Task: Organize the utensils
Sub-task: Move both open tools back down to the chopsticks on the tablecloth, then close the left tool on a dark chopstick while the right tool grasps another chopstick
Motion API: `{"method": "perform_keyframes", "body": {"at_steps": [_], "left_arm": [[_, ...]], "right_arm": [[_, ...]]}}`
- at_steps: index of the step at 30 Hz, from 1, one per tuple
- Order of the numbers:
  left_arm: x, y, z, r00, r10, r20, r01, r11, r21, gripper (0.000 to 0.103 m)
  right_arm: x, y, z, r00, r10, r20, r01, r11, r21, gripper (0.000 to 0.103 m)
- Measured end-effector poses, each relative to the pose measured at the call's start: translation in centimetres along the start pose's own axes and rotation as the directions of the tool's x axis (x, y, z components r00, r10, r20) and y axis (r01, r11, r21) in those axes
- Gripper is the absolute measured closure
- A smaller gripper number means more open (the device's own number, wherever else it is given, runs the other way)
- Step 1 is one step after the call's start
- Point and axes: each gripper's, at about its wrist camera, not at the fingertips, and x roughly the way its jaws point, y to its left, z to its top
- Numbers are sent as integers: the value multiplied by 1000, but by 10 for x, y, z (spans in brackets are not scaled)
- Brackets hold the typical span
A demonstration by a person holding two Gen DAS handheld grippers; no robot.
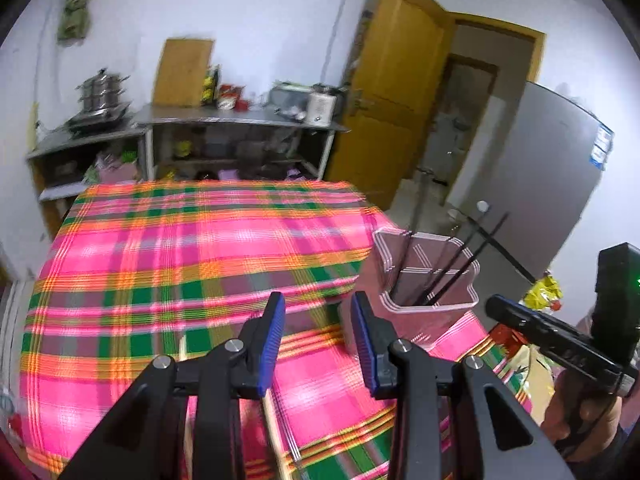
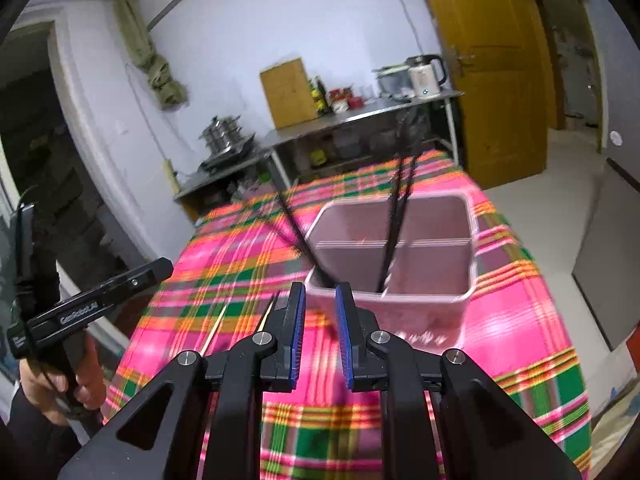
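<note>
Your left gripper hangs with its blue-padded fingers spread wide, nothing between them, above the plaid tablecloth. A wooden chopstick lies on the cloth just beneath it. Your right gripper has its fingers narrowly parted and empty, just short of the pink utensil holder. Black chopsticks lean in the holder's divided compartments, tips sticking out over the rim. Two wooden chopsticks lie left of your right fingers.
</note>
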Motion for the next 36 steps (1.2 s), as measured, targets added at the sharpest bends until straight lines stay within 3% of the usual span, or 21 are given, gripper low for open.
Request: {"method": "perform_keyframes", "body": {"at_steps": [10,17,27,36], "left_arm": [[20,49,-60,989,80,-122,-89,993,-73,67],[54,59,-91,973,82,-216,-103,991,-87,67],[98,48,-102,952,122,-281,-131,991,-13,67],[103,43,-101,955,146,-258,-142,989,31,64]], "right_arm": [[41,24,-34,989,34,-144,-39,999,-31,87],[63,32,-48,977,41,-209,-53,997,-51,87],[75,29,-57,970,39,-242,-51,998,-45,87],[83,31,-59,965,42,-260,-55,998,-43,87]]}}
